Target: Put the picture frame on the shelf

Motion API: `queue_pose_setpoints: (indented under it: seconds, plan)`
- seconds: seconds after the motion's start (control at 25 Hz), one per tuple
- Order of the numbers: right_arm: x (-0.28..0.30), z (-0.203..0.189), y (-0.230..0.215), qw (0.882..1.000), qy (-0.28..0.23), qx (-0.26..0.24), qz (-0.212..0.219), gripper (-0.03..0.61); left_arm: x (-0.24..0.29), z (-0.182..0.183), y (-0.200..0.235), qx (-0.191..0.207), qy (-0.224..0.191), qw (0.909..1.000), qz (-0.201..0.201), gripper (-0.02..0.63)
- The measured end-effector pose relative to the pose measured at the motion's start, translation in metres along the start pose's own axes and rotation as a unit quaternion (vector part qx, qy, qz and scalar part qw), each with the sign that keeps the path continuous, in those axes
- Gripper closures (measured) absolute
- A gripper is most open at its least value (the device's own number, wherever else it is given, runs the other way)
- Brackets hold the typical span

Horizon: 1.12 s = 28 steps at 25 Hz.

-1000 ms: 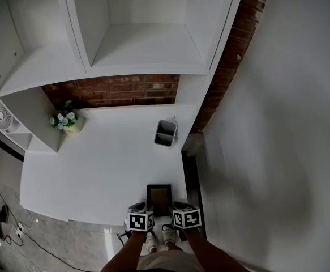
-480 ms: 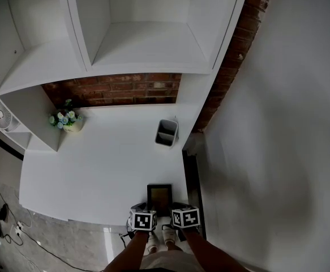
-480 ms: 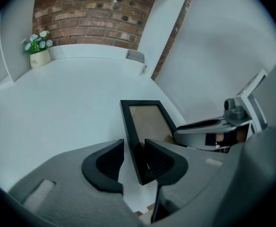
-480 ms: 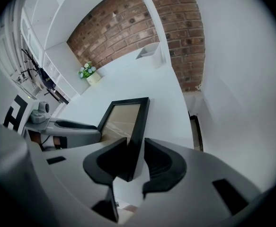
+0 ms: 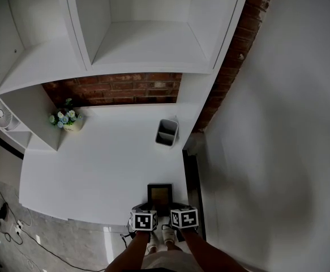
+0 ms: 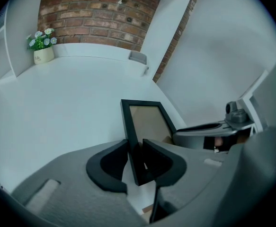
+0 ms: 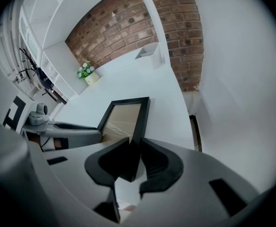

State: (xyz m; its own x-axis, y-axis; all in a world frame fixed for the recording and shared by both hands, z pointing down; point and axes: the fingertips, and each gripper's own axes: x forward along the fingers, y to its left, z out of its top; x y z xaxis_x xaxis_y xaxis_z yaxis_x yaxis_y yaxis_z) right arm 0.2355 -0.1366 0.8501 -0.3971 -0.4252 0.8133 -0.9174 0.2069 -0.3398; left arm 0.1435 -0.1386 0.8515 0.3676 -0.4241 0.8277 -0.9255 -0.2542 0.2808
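Picture frame [image 5: 159,196] lies flat, glass up, at the front edge of the white counter [image 5: 97,163], near its right end, i.e. right below the person. Not yet on the shelf. Black rails, pale brownish insert.

Left gripper [image 6: 135,148] has the frame's left long rail btwn its jaws, close to the near corner. Its jaws have just been closing & the pads look pressed on the rail. Right gripper [image 7: 134,148] does the same on the right long rail: jaws also just been closing, pads on the rail. Gap on each is narrowish, set by rail thickness.

The two-sided hold makes sense: a thin flat frame pinched on one rail only would prob. swing or tilt. One gripper per side keeps it level & allows tipping it upright later. Both grippers point down at it from the near side, marker cubes side by side in the head view, since the frame sits so close to the body.

Further out: grey bin [image 5: 166,132] at back right, flower pot [image 5: 67,120] at back left by the brick wall [image 5: 119,89]. Both are well apart from the frame, so no obstruction.

The white shelf [image 5: 148,47] sits above the counter, so the next move prob. = lift up & away from the body. Step in hand: securing the grasp. Task looks early.
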Motion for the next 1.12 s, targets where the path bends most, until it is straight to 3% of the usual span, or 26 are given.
queue_pose_setpoints:
  seconds: [0.36, 0.56, 0.88, 1.12]
  plan:
    - [-0.008, 0.016, 0.002, 1.000, -0.024, -0.004, 0.000, 0.492, -0.012, 0.015, -0.004, -0.025, -0.029, 0.9992, -0.006, 0.523]
    - [-0.019, 0.042, 0.008, 0.998, -0.057, -0.031, 0.003, 0.494, -0.029, 0.041, -0.004, -0.033, -0.071, 0.9969, -0.001, 0.526]
    - [-0.044, 0.098, 0.041, 0.987, -0.121, -0.103, 0.023, 0.494, -0.076, 0.088, 0.006, -0.043, -0.148, 0.9877, 0.027, 0.528]
    - [-0.067, 0.138, 0.075, 0.973, -0.170, -0.148, 0.044, 0.494, -0.117, 0.119, 0.017, -0.052, -0.209, 0.9754, 0.049, 0.528]
